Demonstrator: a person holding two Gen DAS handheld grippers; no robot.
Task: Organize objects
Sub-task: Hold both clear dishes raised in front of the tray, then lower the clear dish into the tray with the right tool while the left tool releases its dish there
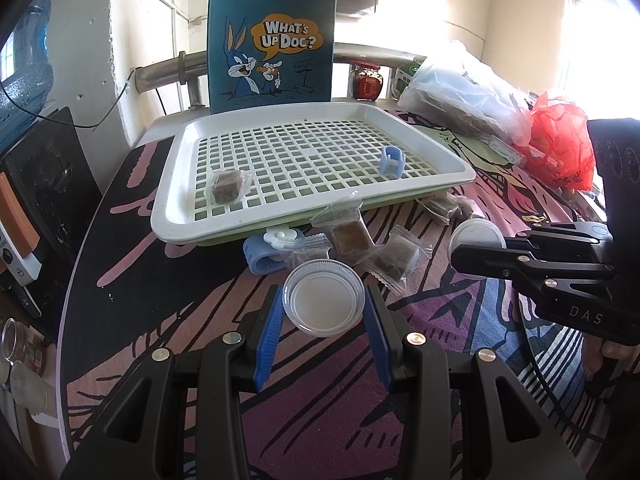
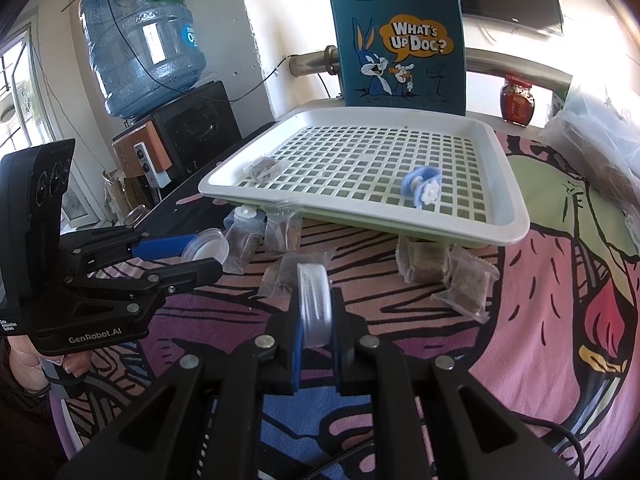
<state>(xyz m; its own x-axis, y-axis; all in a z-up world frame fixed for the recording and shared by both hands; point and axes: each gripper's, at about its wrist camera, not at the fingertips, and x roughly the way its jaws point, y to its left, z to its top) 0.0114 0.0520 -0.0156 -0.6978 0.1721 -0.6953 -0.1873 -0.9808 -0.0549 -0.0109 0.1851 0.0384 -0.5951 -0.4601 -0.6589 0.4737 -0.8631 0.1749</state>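
2 claws each hold a round lid above the worktop (image 2: 540,340). Left claw (image 1: 325,316) pinches a lid (image 1: 325,298) flat. Right claw (image 2: 316,312) pinches another lid (image 2: 316,300) on its thin edge, so it may slip, fall and roll into the snack packs (image 2: 468,280) near the tray (image 2: 516,220).

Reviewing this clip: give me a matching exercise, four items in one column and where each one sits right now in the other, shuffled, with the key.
Items
1. flat clear lid
2. edge-on clear lid
3. blue clip with white flower
4. blue cartoon bag

Places
A. standing upright behind the white tray
B. lying on the tray's grid
C. between the fingers of the left gripper
D. clamped by the right gripper

Pairs: 1-C, 2-D, 3-B, 4-A
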